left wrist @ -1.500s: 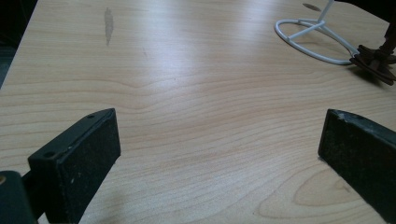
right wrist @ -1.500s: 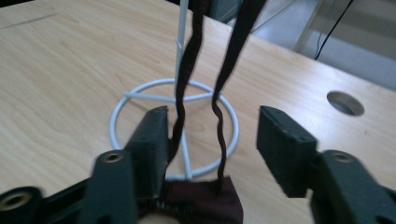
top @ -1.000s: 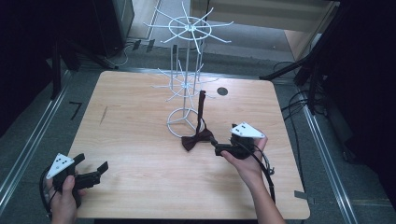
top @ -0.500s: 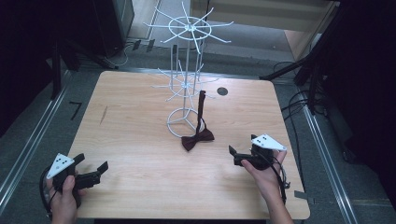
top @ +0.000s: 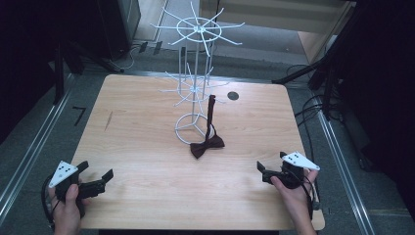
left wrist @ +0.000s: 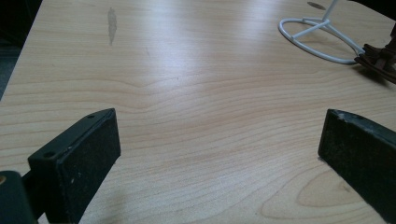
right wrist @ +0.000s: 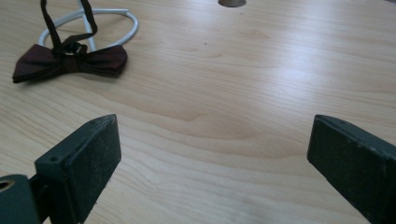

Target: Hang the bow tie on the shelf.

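Note:
A dark brown bow tie (top: 207, 146) lies on the wooden table (top: 147, 147) in front of a white wire rack (top: 195, 88). Its strap (top: 211, 110) runs up to one of the rack's lower hooks. My right gripper (top: 270, 160) stands open near the table's front right, well apart from the tie, with nothing between its jaws. The right gripper view has the bow tie (right wrist: 70, 58) far left, beyond the right gripper (right wrist: 215, 154). My left gripper (top: 96, 170) is open and empty at the front left corner. In its own view the left gripper (left wrist: 219, 154) faces bare wood.
The rack's ring base (left wrist: 322, 39) stands at mid-table, with the bow tie's edge (left wrist: 380, 58) just beside it. A round hole (top: 233, 96) is in the table behind the rack. Cables (top: 313, 105) and dark stands lie on the floor around the table.
My right gripper has drawn back from the bow tie toward the table's front right edge. The tie stays by the rack, its strap on a hook. The left gripper has not moved.

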`<move>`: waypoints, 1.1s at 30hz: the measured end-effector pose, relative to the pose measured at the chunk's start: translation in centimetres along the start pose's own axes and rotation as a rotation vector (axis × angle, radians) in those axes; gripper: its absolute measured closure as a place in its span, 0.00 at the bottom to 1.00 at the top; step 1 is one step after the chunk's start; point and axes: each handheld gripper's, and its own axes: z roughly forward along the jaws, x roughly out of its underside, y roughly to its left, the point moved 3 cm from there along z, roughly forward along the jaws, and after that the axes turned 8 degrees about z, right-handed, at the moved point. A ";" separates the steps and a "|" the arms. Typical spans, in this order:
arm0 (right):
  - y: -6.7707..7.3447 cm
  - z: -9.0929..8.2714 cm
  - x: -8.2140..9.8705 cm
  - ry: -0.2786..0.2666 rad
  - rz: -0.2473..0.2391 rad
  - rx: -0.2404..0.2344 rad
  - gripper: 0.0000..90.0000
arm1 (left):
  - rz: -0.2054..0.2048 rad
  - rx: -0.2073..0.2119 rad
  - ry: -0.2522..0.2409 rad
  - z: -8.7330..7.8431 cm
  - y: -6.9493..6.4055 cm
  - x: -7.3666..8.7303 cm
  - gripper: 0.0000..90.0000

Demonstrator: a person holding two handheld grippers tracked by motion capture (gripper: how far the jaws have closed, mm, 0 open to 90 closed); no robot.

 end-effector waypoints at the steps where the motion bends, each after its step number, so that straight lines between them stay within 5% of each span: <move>1: -0.3 -0.2 0.2 0.001 -0.003 0.006 0.03 | 0.000 0.000 0.000 0.0 0.0 0.0 0.00; 15: -4.0 -2.4 2.8 0.012 0.027 0.078 0.03 | -0.001 -0.001 0.000 0.0 0.0 0.0 0.00; 33: -8.4 -6.1 4.8 -0.020 0.128 0.159 0.03 | 0.003 0.003 0.001 0.0 0.0 0.0 0.00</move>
